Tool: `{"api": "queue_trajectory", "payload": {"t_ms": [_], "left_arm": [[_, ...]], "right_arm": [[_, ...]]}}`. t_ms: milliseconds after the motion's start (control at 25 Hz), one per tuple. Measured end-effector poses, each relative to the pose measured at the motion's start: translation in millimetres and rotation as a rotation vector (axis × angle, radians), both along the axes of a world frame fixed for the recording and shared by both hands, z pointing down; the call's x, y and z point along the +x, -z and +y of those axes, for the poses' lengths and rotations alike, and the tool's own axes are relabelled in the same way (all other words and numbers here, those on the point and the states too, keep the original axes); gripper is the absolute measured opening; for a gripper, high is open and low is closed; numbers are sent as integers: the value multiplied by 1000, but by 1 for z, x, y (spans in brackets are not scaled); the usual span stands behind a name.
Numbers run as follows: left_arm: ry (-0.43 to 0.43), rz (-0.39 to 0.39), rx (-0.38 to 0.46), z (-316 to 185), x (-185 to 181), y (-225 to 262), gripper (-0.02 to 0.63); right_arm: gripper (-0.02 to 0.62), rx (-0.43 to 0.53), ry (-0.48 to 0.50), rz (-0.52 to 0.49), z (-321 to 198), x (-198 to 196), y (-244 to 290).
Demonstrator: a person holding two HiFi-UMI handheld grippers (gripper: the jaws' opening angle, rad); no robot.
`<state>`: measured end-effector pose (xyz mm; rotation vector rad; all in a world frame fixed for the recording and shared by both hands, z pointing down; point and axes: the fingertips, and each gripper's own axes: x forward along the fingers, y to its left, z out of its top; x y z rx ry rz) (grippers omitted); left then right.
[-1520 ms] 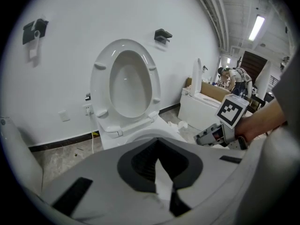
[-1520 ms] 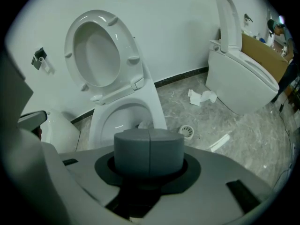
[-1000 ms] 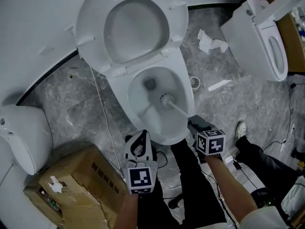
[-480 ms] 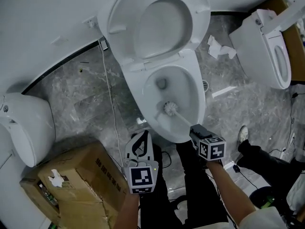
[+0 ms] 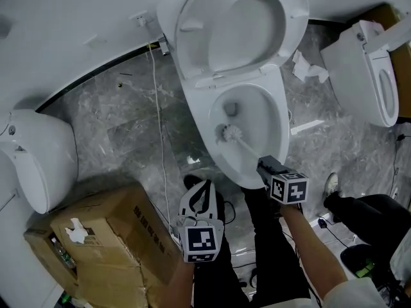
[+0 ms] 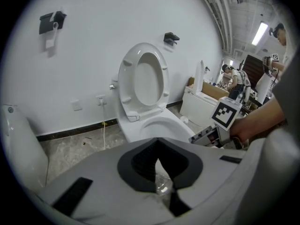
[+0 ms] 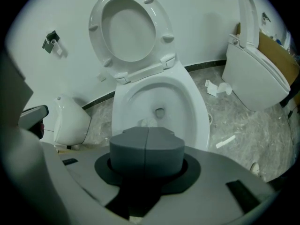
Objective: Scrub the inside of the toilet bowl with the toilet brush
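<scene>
The white toilet bowl (image 5: 277,130) stands open with its seat and lid (image 5: 241,24) raised against the wall. Inside it, the toilet brush's white head (image 5: 229,133) rests on the bowl's wall just in front of the drain. Its handle slants back to my right gripper (image 5: 264,164), which is shut on it at the bowl's near rim. In the right gripper view the grey pads (image 7: 136,146) meet and hide the handle, and the brush head (image 7: 144,122) peeks over them. My left gripper (image 5: 205,185) hangs shut with nothing in it, left of the bowl's front.
A torn cardboard box (image 5: 103,236) sits at the near left, with a white toilet (image 5: 32,159) beyond it. Another toilet (image 5: 363,76) stands at the right. Paper scraps (image 5: 308,69) and a white cable (image 5: 160,140) lie on the marble floor. Black-trousered legs stand below the grippers.
The brush head has swept from the bowl's right side to just in front of the drain. Both grippers shifted with the view; the left stays shut and empty.
</scene>
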<state>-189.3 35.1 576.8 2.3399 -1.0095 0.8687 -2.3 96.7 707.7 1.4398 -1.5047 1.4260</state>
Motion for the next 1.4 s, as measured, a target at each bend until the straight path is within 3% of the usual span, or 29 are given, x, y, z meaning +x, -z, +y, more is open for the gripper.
{"api": "queue_trajectory", "payload": {"t_ms": [480, 960, 1400], "left_arm": [[43, -19, -7, -5, -38, -6, 26], [83, -23, -31, -6, -37, -14, 26], [27, -27, -11, -17, -28, 4, 26]], "right_arm": [[173, 50, -1, -8, -54, -28, -3], [172, 66, -120, -13, -78, -13, -5], [172, 103, -105, 62, -76, 2, 33]]}}
